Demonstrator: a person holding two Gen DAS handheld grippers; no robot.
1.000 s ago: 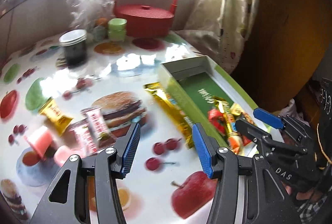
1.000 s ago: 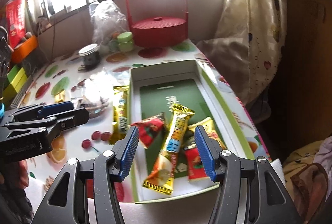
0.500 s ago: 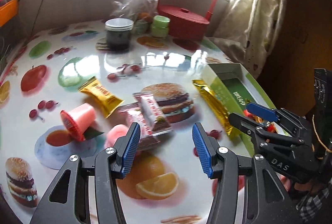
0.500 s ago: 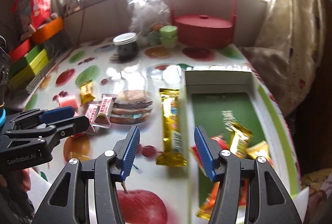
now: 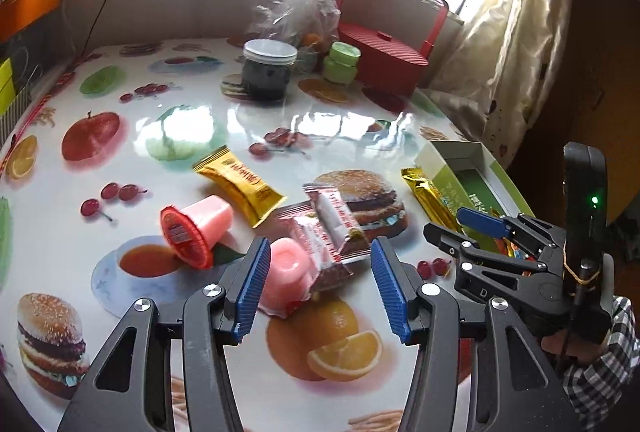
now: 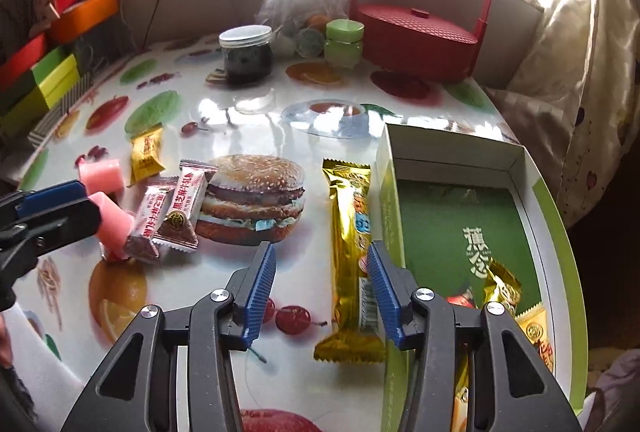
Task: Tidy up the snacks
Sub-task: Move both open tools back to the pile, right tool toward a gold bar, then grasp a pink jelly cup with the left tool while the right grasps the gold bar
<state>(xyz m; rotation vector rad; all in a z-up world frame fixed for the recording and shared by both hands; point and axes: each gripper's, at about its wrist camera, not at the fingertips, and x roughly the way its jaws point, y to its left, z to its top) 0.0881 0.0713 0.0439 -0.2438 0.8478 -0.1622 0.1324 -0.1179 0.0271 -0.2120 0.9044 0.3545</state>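
Left wrist view: left gripper (image 5: 316,284) hangs over the printed tablecloth (image 5: 192,127), jaws spread, pinching nothing. Between its blue pads lie a pink jelly cup (image 5: 286,278) and two brown-and-white snack bars (image 5: 330,228), stacked crosswise; whether the cup touches the left pad is hard to tell. A second jelly cup (image 5: 196,228) lies on its side to the left, a small gold packet (image 5: 240,183) behind it. The green box (image 5: 452,159) sits at the right edge, a long gold bar (image 5: 430,199) just beside it, with the right gripper (image 5: 460,228) in front.

Right wrist view: right gripper (image 6: 322,284) has jaws closing, the long gold bar (image 6: 352,232) between them but not yet pinched. The green box (image 6: 386,199) holds several packets (image 6: 504,292) in its near corner. Far back stand a dark jar (image 6: 247,55) and a red basket (image 6: 416,31).
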